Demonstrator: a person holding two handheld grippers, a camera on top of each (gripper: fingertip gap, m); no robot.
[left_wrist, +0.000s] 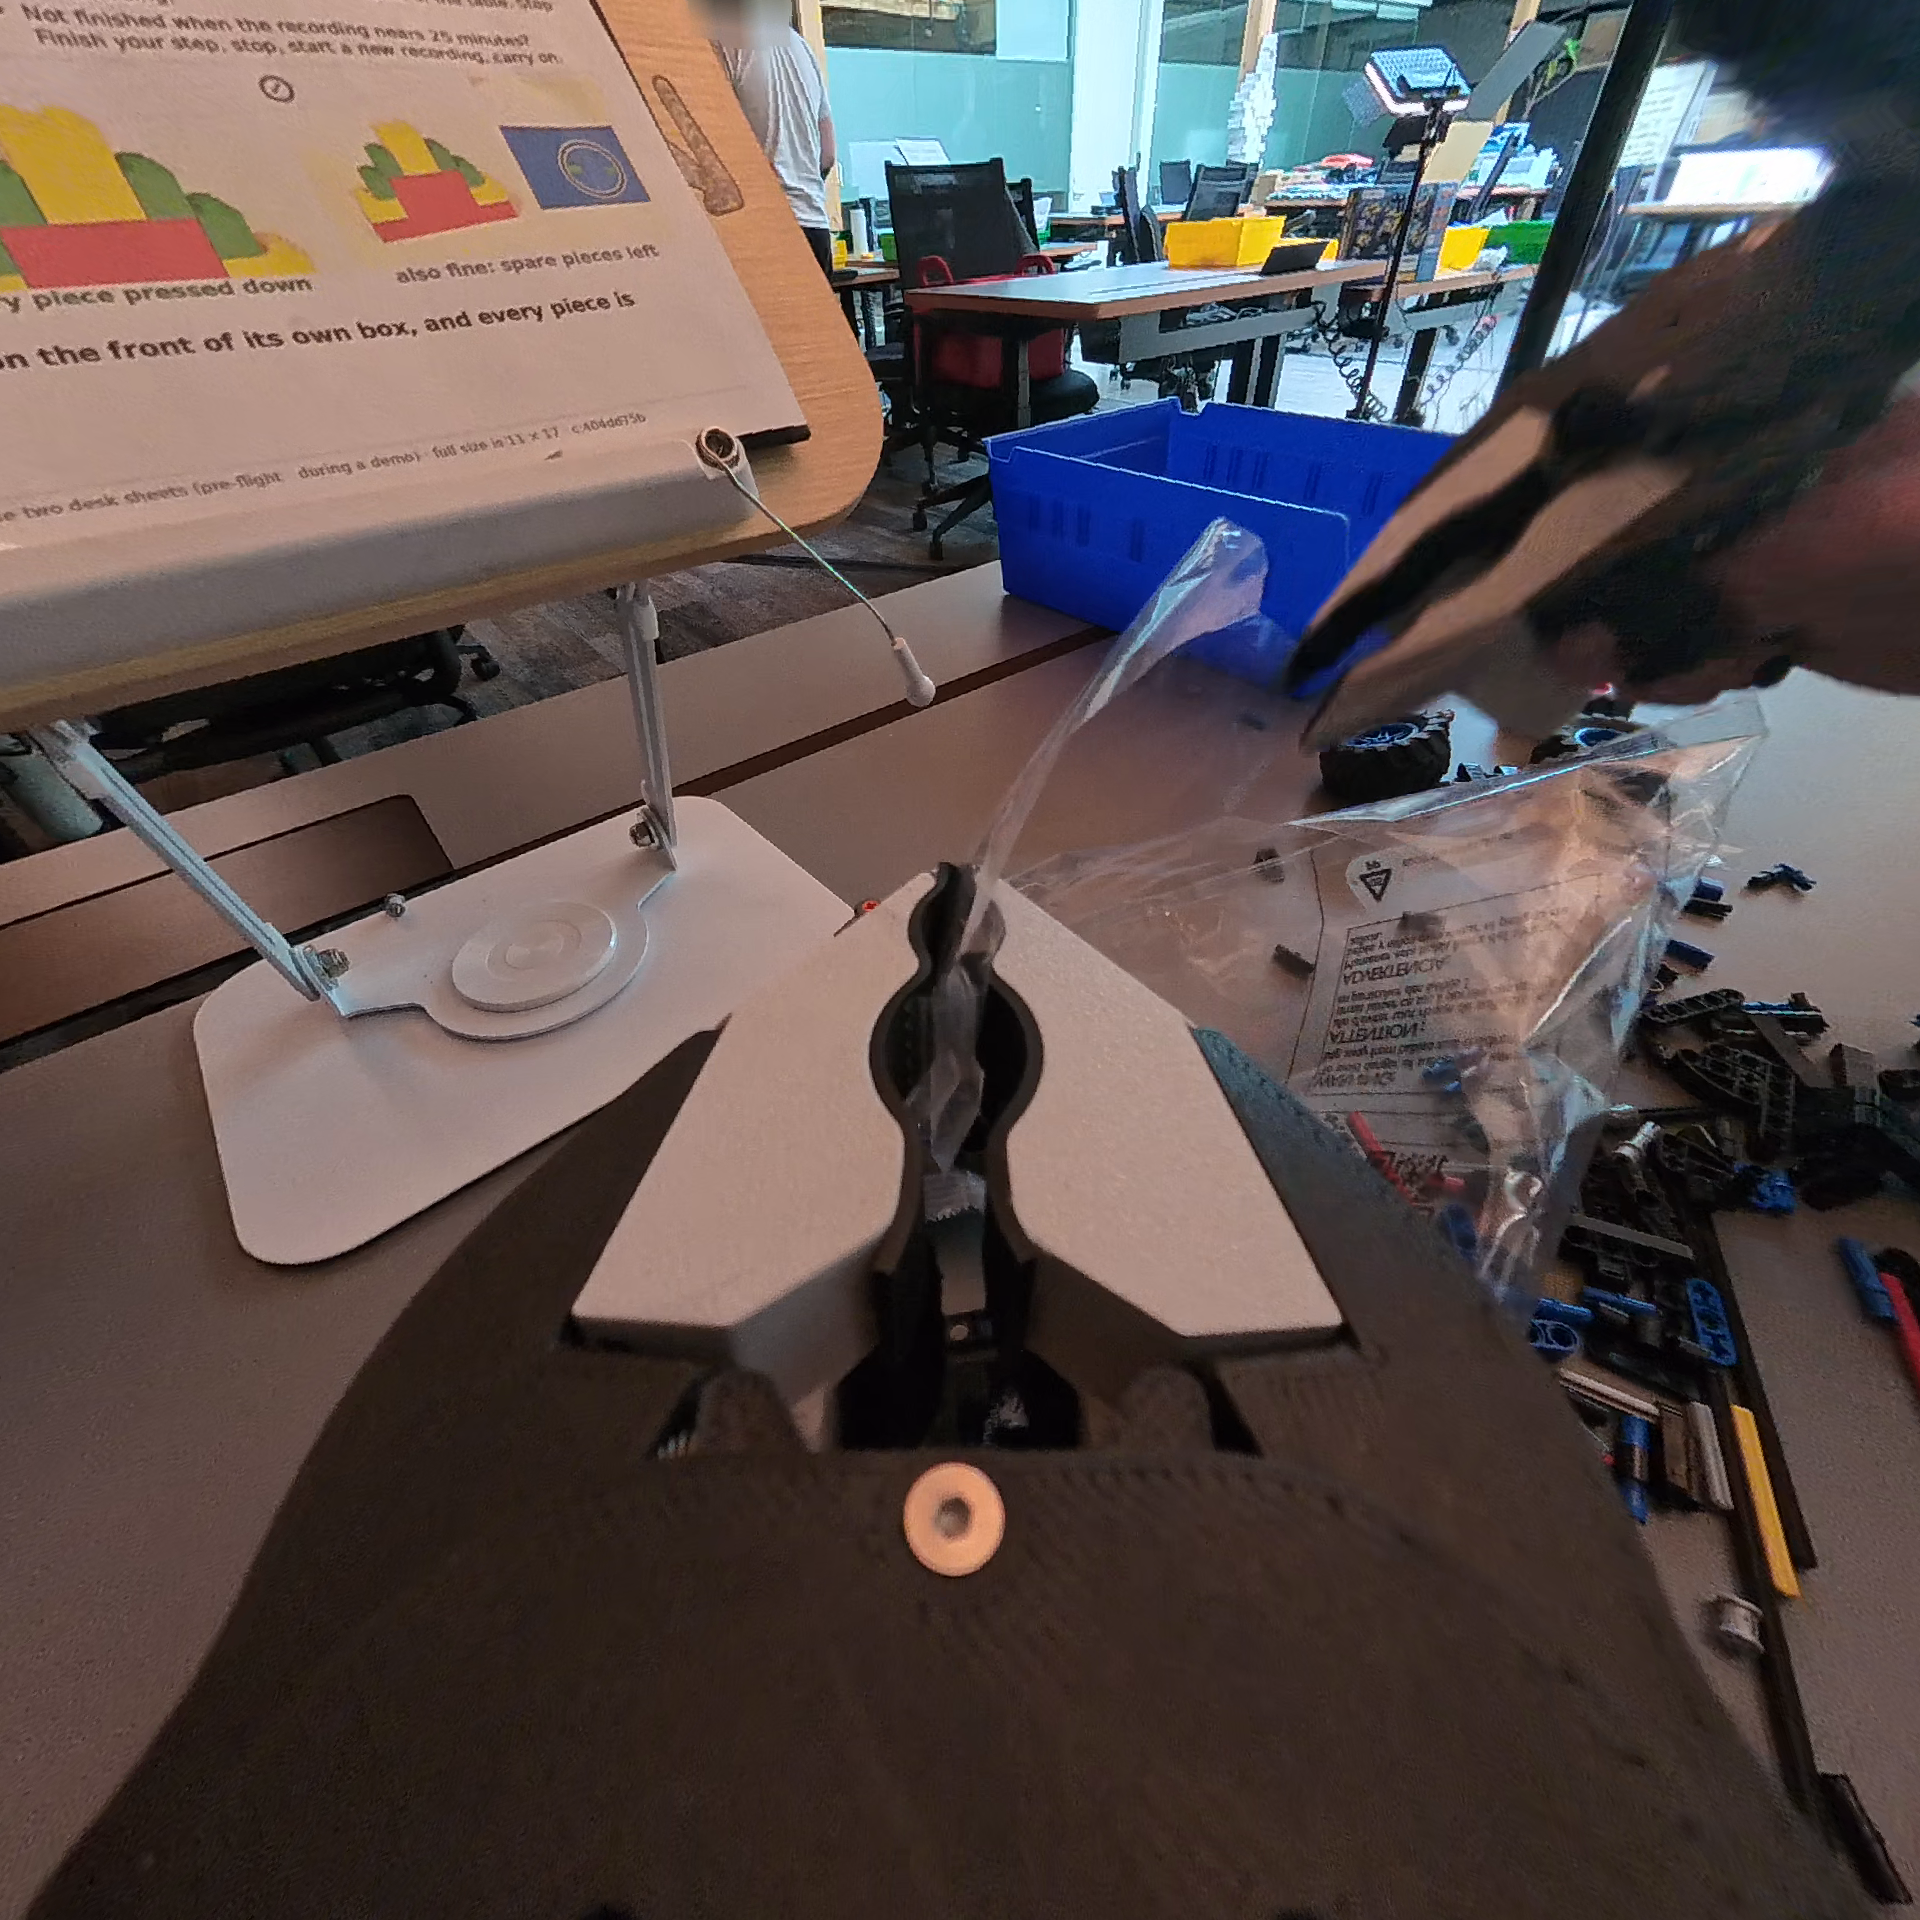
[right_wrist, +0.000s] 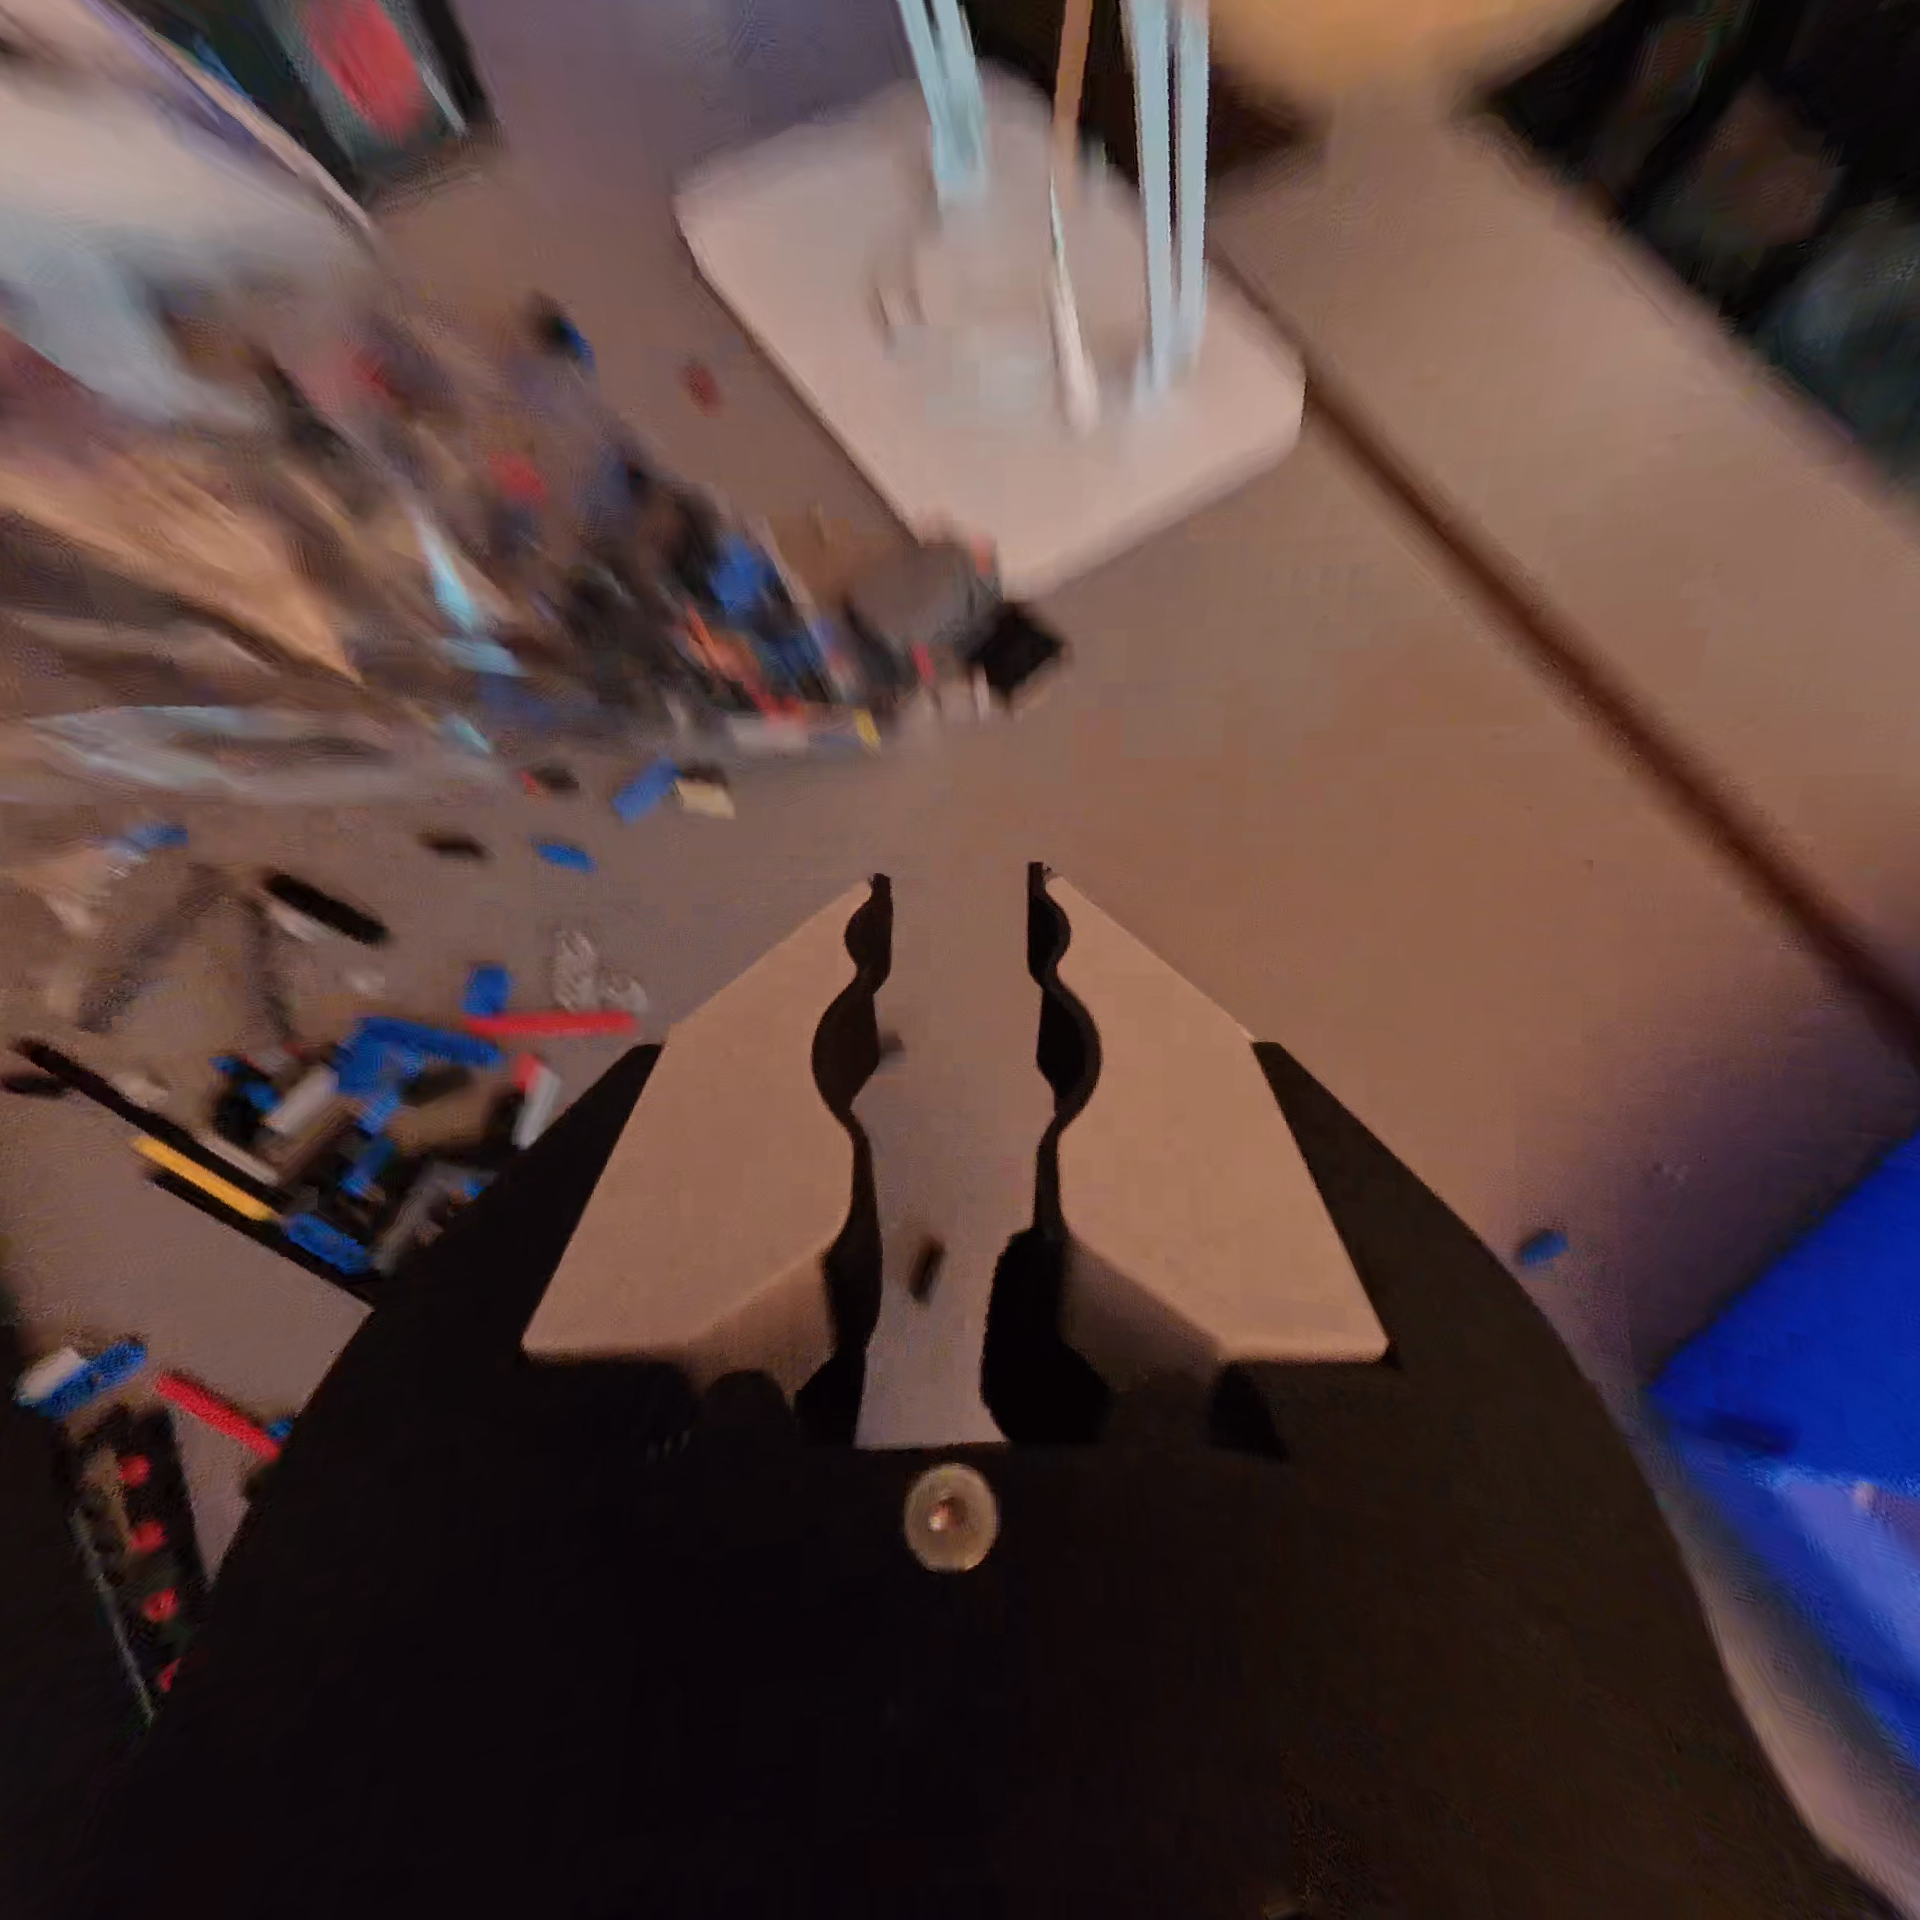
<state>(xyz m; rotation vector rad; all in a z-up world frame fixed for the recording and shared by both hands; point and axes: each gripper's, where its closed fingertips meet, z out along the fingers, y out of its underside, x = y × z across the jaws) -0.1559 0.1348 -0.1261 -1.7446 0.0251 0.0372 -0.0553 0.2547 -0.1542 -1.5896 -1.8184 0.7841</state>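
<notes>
pinching a clear plastic bag by its torn strip, the left gripper trails it rightward over scattered pieces; the right gripper hovers spread and empty above the worktop.

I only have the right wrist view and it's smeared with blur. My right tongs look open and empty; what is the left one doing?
Observer: The left tongs are shut on a clear bag.
Operator: Is the bag off the table?
Observer: Its pinched corner is up; the rest sags toward the loose parts.
Operator: What is behind it?
Observer: A blue bin, beside the sheet stand.
Operator: Where are my right tongs from there?
Observer: The right tongs are over a black wheel.
</notes>
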